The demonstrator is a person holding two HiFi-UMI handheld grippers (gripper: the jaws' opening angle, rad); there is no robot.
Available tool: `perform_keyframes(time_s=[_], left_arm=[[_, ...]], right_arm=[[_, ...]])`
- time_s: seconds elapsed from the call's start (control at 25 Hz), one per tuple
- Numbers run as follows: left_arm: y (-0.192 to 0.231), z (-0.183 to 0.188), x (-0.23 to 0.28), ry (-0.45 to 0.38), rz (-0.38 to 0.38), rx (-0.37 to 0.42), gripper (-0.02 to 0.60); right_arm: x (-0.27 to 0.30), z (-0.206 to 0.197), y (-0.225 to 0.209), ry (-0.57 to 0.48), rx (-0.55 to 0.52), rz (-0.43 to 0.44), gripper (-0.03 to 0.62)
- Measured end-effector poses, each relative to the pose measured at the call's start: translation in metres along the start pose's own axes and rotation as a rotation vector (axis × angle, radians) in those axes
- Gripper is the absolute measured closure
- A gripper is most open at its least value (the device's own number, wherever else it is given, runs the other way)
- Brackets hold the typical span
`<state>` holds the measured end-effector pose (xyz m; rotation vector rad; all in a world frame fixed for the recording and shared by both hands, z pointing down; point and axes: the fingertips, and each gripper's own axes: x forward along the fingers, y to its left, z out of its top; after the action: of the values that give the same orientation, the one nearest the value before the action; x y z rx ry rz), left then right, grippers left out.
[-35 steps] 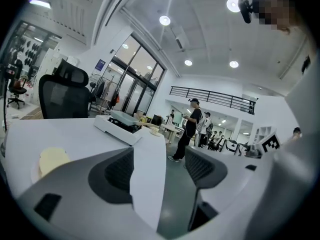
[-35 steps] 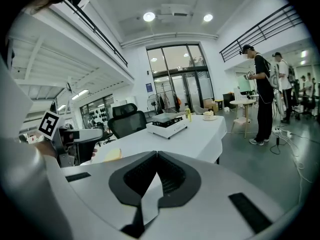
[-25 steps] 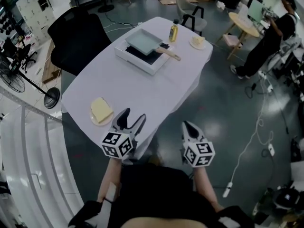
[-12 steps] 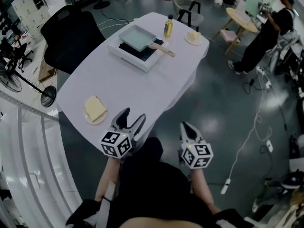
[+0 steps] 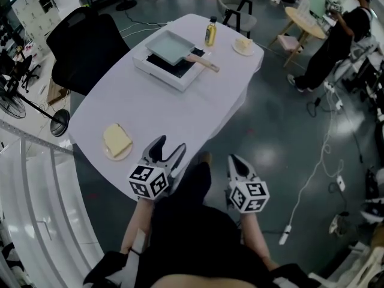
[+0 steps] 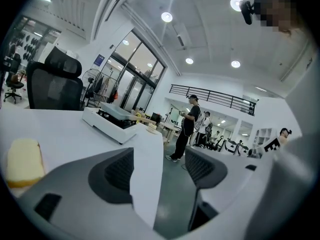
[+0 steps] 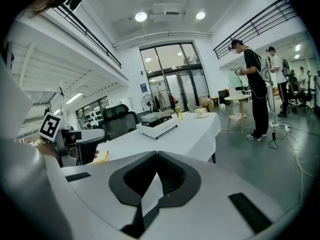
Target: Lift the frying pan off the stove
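A grey square frying pan [image 5: 170,45] with a wooden handle [image 5: 204,61] sits on a white portable stove [image 5: 168,68] at the far end of the white table [image 5: 174,107]. The pan [image 6: 118,112] and stove [image 7: 159,125] also show small in both gripper views. My left gripper [image 5: 167,150] is open and empty at the table's near edge. Held off the table over the floor, my right gripper [image 5: 237,161] is shut with nothing in it. Both are far from the pan.
A plate with a yellow slab [image 5: 117,141] lies near my left gripper. A yellow bottle [image 5: 210,31] and a small plate of food [image 5: 243,45] stand beyond the stove. A black office chair [image 5: 84,44] is left of the table. A person [image 5: 336,38] stands far right by a round table [image 5: 300,24].
The view has shifted a little; the table and stove sit slightly further left and up in the head view. Both grippers keep their places and states.
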<state>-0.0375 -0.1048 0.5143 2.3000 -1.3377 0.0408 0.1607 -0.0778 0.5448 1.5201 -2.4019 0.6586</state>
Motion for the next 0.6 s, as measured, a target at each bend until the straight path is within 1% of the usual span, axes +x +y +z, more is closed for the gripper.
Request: perform_keyframes(time_s=[0.28, 0.6], left_arm=[[0.01, 0.018, 0.042, -0.004, -0.003, -0.014, 0.279], [0.024, 0.055, 0.097, -0.025, 0.02, -0.037, 0.279]], right_arm=[[0.034, 0.02, -0.023, 0.006, -0.005, 0.017, 0.588], [0.079, 0.066, -0.053, 0.019, -0.034, 0.043, 0.588]])
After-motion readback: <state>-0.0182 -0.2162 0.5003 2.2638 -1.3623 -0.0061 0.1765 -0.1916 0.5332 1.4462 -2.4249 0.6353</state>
